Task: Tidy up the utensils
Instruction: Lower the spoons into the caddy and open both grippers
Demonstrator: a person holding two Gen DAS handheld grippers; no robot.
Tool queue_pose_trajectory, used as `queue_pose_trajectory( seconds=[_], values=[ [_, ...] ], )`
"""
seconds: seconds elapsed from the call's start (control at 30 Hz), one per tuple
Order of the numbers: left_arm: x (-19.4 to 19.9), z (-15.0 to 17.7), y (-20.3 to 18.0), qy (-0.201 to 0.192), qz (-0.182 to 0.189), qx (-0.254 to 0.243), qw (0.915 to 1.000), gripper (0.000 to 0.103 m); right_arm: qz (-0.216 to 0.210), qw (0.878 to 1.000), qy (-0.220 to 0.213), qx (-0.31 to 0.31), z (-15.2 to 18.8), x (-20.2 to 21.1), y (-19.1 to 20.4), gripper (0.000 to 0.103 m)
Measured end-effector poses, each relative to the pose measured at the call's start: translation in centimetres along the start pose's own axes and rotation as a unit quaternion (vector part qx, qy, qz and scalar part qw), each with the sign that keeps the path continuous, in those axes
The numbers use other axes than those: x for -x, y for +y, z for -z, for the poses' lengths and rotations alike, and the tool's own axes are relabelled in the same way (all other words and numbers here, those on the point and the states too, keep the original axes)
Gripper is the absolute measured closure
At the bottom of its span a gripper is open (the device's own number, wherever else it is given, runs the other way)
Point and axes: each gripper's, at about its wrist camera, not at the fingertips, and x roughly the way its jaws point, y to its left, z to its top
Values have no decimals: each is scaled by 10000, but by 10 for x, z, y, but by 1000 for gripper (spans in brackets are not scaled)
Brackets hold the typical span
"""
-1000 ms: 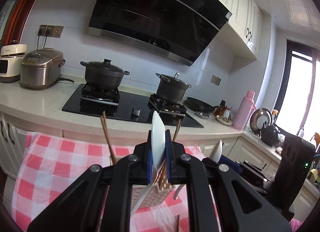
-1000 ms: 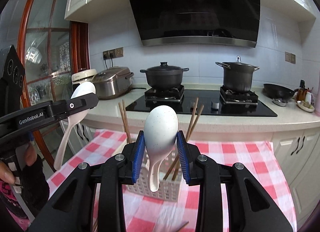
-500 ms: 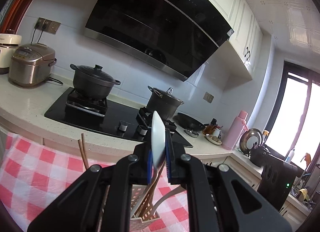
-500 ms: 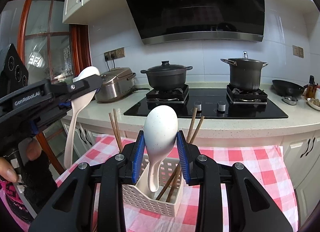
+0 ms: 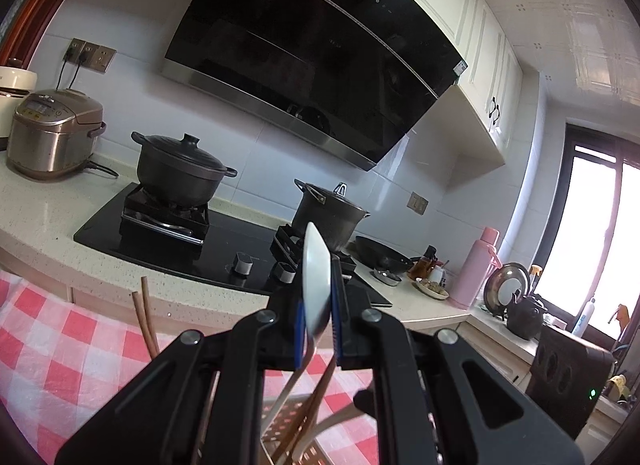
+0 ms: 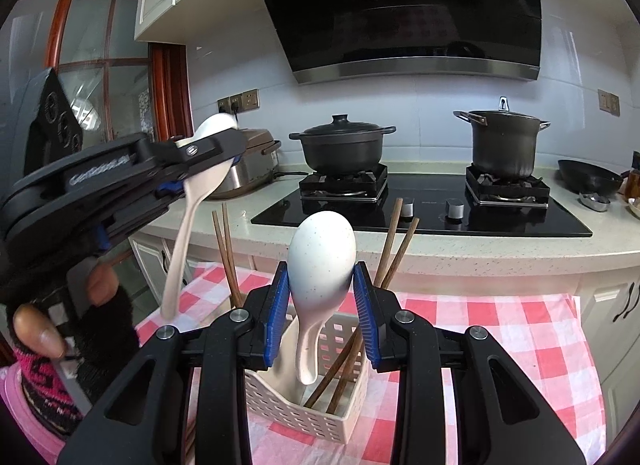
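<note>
My right gripper (image 6: 322,313) is shut on a white speckled spoon (image 6: 322,253), bowl up, its handle hanging over the white perforated basket (image 6: 304,413) on the checked cloth. Brown chopsticks (image 6: 394,241) stand in the basket. My left gripper (image 5: 318,317) is shut on a cream spoon (image 5: 316,277), seen edge on; in the right wrist view that spoon (image 6: 192,217) hangs up and to the left of the basket. The basket also shows in the left wrist view (image 5: 288,437), low between the fingers.
A red and white checked cloth (image 6: 500,329) covers the table. Behind it run the counter and black hob (image 6: 420,209) with two dark pots (image 6: 342,145). A rice cooker (image 5: 52,133) stands at left, a pink flask (image 5: 478,269) and kettle at right.
Both grippers have moved closer over the basket. The right spoon's handle has come down to the basket's opening. The left spoon has moved right toward the basket.
</note>
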Motion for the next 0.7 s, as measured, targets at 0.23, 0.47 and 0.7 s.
queue_pose_trajectory(
  seconds=[0.23, 0.47, 0.7],
  values=[
    [-16, 5, 9, -91, 72, 75, 9999, 93, -193, 9998, 30, 37, 7, -8, -2, 71],
    [-26, 12, 18, -128, 36, 136, 9998, 93, -316, 9995, 46, 70, 12, -14, -5, 71],
    [-33, 16, 20, -185, 29, 164, 9997, 93, -379, 9992, 108, 34, 16, -20, -8, 71]
  ],
)
